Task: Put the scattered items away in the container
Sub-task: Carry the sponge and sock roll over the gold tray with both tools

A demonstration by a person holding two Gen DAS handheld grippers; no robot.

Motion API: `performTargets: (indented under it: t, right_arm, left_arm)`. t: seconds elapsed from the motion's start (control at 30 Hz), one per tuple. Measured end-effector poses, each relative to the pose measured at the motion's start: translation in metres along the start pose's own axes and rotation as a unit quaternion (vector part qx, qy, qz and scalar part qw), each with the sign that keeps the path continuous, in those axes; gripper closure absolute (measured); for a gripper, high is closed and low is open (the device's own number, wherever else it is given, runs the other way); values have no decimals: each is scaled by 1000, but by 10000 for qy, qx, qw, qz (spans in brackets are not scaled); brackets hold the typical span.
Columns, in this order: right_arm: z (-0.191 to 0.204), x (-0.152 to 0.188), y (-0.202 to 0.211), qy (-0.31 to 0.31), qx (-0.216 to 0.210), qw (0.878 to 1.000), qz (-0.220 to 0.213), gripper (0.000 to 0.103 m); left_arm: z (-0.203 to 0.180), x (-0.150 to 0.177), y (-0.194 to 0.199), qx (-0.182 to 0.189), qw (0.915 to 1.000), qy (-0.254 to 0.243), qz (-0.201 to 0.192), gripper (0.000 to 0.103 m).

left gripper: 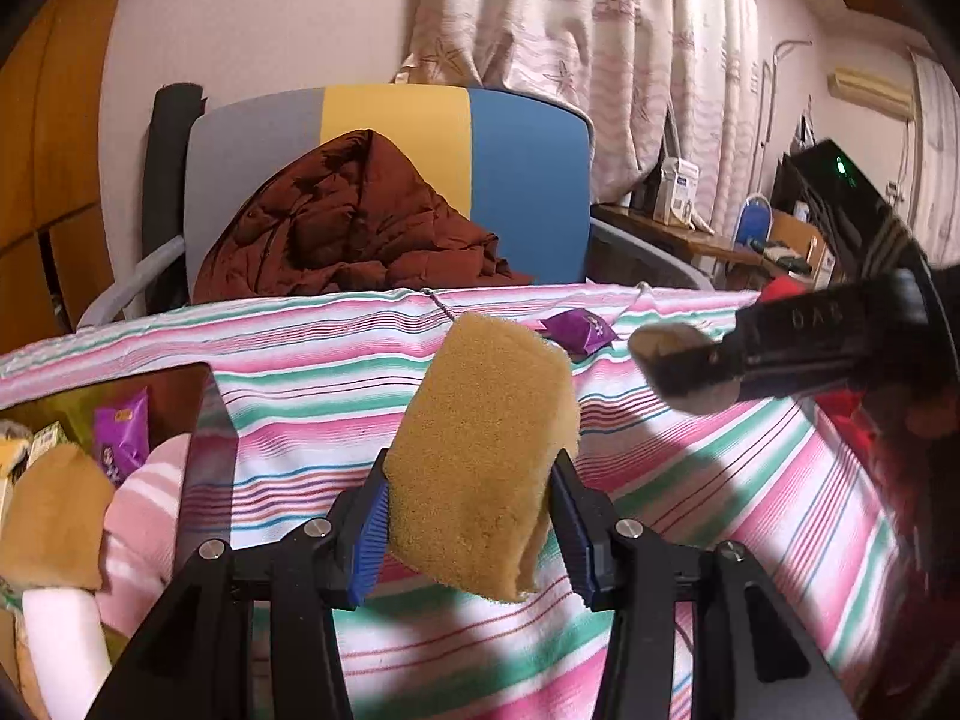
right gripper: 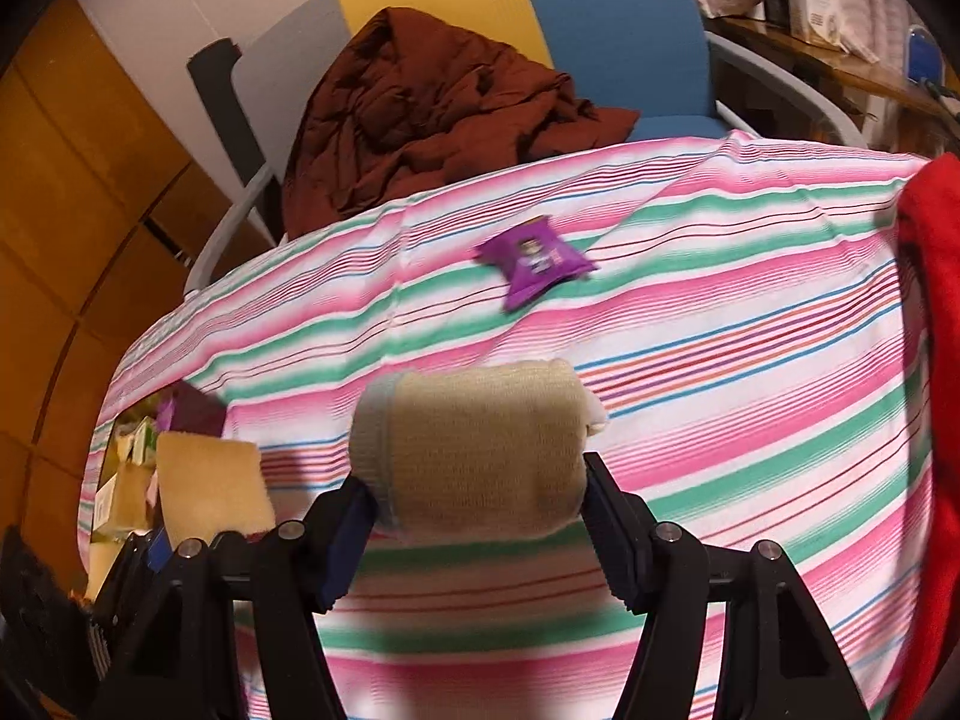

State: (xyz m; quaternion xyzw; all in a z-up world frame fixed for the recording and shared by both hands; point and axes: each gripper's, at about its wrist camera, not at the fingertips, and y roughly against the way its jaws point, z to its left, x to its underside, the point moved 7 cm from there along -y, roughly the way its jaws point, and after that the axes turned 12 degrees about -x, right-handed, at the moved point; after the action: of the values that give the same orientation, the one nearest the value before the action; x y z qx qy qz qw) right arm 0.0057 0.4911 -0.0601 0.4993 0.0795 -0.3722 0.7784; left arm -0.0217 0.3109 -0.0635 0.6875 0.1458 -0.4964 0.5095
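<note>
My left tool pinches a tan rectangular foam sponge, lifted above the pink-and-green striped cloth on the tabletop. My right tool clamps a rolled beige knit sock. A purple foil snack packet lies beyond both; the container sits far left.

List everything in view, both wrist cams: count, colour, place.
sponge: 1, tan, clamped in left gripper
rolled sock: 1, beige, clamped in right gripper
snack packet: 1, purple, lying on cloth, far side
striped cloth: 1, pink, green and white, covering table
container: 1, dark rim, left edge of table; holds a purple packet, a tan sponge and small boxes
chair: 1, grey, yellow and blue, behind table
jacket: 1, brown, heaped on chair
curtain: 1, pale patterned, back wall
left gripper: 1, black, blue pads
right gripper: 1, black
</note>
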Motion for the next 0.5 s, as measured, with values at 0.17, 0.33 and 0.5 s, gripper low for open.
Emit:
performTargets:
  t: [0.17, 0.33, 0.5]
  right_arm:
    - [19, 9, 1, 89, -100, 9999, 10, 38]
    - [36, 16, 2, 186, -159, 9997, 30, 37]
    - [51, 24, 2, 240, -233, 9994, 84, 38]
  left_arm:
    - [9, 1, 16, 230, 9991, 346, 9, 54]
    - [15, -3, 36, 397, 9977, 532, -113, 55]
    - [27, -8, 55, 486, 9961, 710, -200, 55]
